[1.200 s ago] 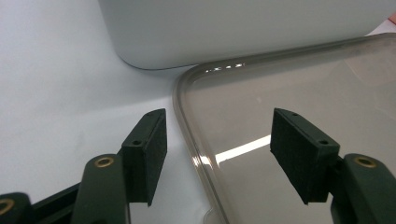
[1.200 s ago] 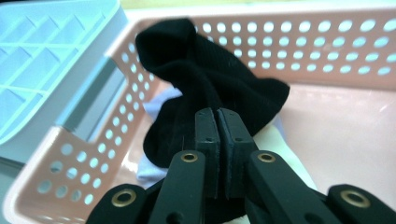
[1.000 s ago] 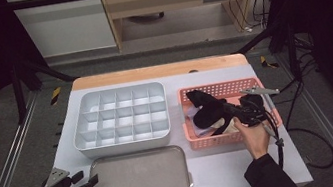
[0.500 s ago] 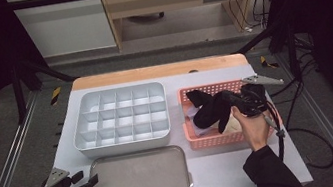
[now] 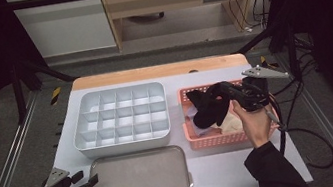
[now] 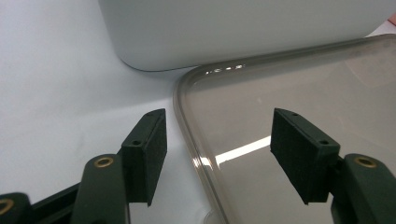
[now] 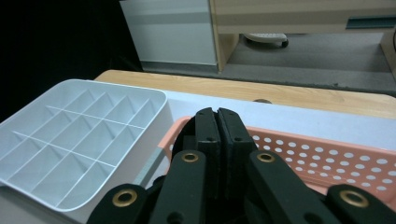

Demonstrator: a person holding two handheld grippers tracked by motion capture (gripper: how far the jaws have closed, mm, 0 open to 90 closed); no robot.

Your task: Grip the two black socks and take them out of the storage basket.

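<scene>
My right gripper (image 5: pixel 216 91) (image 7: pixel 217 117) hovers over a pink perforated basket (image 5: pixel 212 141) (image 7: pixel 303 144) at the right of the table. Its jaws are pressed together on a black cloth item (image 5: pixel 207 108), which hangs from them above the basket. A pale cloth piece (image 5: pixel 231 122) lies inside the basket. My left gripper (image 5: pixel 86 178) (image 6: pixel 217 154) rests at the table's front left, open, its jaws straddling the rounded corner of a shiny metal tray (image 5: pixel 137 179) (image 6: pixel 289 93) with nothing between them.
A white compartment organizer (image 5: pixel 122 143) (image 7: pixel 84 126) stands left of the basket, just behind the metal tray; its near wall (image 6: pixel 243 28) fills the top of the left gripper view. Cables trail off the table's right side. Beyond the wooden far edge is floor.
My right gripper has risen and drifted toward the far side, lifting the black cloth higher out of the basket. The left gripper has stayed put.
</scene>
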